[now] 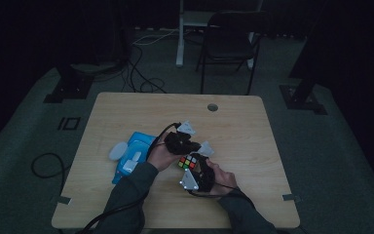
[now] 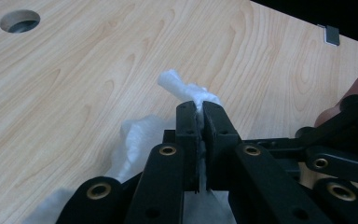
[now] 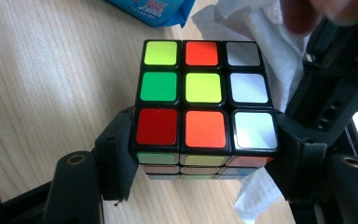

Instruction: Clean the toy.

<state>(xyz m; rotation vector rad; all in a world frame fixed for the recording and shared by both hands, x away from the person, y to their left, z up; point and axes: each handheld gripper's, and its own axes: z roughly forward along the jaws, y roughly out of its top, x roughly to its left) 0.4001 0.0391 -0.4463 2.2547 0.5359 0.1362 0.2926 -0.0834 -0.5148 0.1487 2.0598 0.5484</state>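
Wiping the cube (image 3: 204,100): right gripper (image 3: 205,154) jaws clamp it at frame centre above the bench (image 2: 74,84), left gripper (image 2: 199,116) jaws pinch a tissue (image 2: 186,91) (cube face next, likely).

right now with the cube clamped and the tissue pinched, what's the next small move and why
Probably bring the left gripper with its white tissue onto the cube's top face and wipe across it. The right gripper is shut on the cube's sides, holding it just above the table with that face exposed, and the tissue is already pinched beside it, so it looks ready for wiping.
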